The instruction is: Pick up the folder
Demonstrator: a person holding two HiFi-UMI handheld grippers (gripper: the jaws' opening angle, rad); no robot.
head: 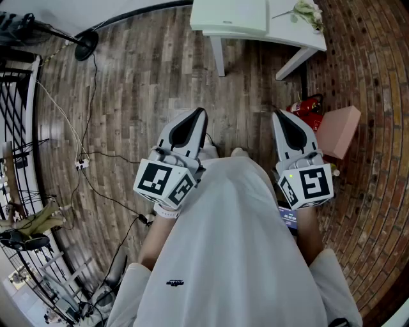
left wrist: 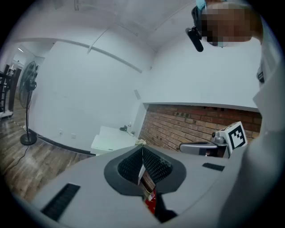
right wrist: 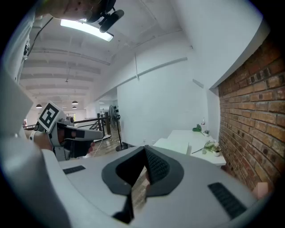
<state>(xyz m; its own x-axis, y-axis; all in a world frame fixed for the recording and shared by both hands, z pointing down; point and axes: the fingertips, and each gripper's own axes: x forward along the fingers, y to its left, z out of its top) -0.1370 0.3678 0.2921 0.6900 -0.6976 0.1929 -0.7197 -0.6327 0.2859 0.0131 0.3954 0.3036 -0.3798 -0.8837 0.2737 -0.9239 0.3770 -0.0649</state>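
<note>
A white table (head: 300,35) stands ahead across the wooden floor. On it lies a flat white slab (head: 233,16) that may be the folder; it also shows in the left gripper view as a pale slab (left wrist: 111,142) and in the right gripper view (right wrist: 176,143). My left gripper (head: 197,115) is held at waist height, well short of the table, jaws shut with nothing between them (left wrist: 142,153). The right gripper (head: 280,116) hangs level beside it, likewise shut and empty (right wrist: 145,153). Both point toward the table.
A red fire extinguisher (head: 308,108) and a pink box (head: 339,131) sit by the brick wall at the right. A fan base (head: 85,45) and cables (head: 83,163) lie at the left, beside a metal rack (head: 16,115). A sprig of flowers (head: 308,11) rests on the table.
</note>
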